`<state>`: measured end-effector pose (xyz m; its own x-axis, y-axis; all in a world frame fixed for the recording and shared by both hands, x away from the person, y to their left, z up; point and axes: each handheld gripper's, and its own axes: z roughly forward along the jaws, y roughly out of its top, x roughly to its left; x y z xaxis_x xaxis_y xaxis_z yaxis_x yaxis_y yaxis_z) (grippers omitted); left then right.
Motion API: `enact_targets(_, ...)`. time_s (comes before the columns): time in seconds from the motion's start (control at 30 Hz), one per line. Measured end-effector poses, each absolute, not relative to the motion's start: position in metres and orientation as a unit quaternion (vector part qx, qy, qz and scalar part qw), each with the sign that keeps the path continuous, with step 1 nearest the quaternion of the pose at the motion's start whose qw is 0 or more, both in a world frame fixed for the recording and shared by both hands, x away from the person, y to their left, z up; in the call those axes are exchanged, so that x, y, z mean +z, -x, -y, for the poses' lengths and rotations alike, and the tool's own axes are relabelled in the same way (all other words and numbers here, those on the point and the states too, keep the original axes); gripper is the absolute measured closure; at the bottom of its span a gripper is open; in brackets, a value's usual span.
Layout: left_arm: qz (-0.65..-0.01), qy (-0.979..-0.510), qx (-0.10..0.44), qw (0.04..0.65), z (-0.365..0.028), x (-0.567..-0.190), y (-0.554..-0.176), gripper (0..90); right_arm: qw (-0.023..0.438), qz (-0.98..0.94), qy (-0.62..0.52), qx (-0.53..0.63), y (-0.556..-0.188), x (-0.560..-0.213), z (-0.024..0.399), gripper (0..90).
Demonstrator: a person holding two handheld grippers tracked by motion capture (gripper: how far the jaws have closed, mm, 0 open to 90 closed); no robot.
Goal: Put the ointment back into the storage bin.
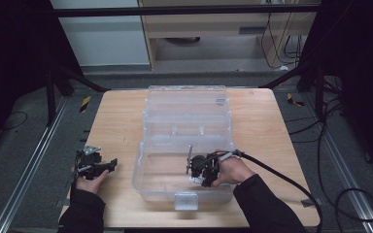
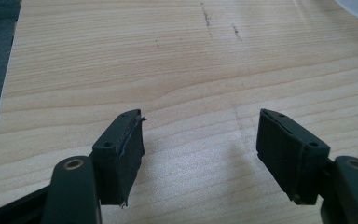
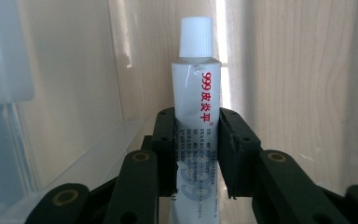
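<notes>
Tube: lower end hidden behind right claw and cut by bottom edge in right gripper view; small print below red characters blurred, unreadable. High view: tube too small, mostly masked by right claw and hand. Clear box: only corner slivers at right edge in left gripper view. Left claw: arms cut by bottom edge. Bench: near edge hidden under sleeves.

A light wooden bench stands on grey carpet between metal floor rails. Black cables trail across the floor at right. Beyond the bench, a pale wooden cabinet sits against the far wall.
</notes>
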<state>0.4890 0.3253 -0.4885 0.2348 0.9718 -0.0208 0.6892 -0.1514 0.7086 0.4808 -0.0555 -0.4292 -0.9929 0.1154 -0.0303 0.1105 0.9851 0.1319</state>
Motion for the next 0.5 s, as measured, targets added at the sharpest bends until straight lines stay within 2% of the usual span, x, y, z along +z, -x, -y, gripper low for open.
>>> enact_targets(0.5, -0.575, -0.723, 0.230, 0.307, -0.3254, -0.4885, -0.4890, 31.6, 0.018, -0.997, -0.058, 0.054, -0.4855, -0.4345, 0.0548, 69.4)
